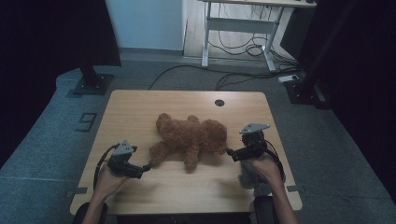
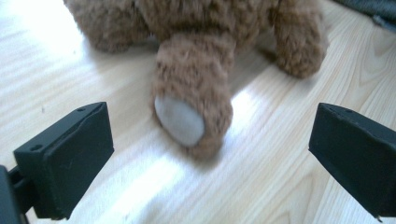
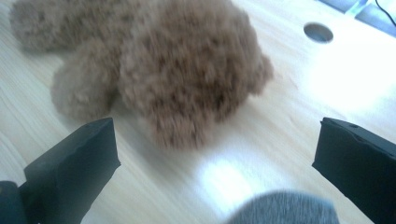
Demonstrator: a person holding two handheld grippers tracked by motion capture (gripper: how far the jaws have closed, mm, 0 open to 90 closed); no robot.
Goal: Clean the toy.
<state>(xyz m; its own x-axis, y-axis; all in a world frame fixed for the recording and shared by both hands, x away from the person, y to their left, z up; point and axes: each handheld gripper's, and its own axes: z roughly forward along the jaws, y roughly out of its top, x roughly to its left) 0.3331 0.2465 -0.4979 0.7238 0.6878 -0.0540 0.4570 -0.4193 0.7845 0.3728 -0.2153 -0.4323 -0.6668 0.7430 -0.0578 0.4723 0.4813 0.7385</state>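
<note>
A brown plush teddy bear (image 1: pixel 191 135) lies flat in the middle of the wooden table (image 1: pixel 140 107). My left gripper (image 1: pixel 145 169) stands open just off the bear's near left leg. In the left gripper view that leg, with its grey sole (image 2: pixel 180 121), points at the gap between the wide-apart jaws of the left gripper (image 2: pixel 212 135) and touches neither. My right gripper (image 1: pixel 229 153) stands open beside the bear's head (image 3: pixel 187 70). The jaws of the right gripper (image 3: pixel 215 144) have nothing between them.
A grey furry thing (image 1: pixel 250 179) lies under the right hand near the table's front right edge, and its top (image 3: pixel 280 207) rises into the right gripper view. A round cable hole (image 1: pixel 219 102) sits near the far edge. Beyond are a desk frame (image 1: pixel 238 23) and floor cables (image 1: pixel 243 77).
</note>
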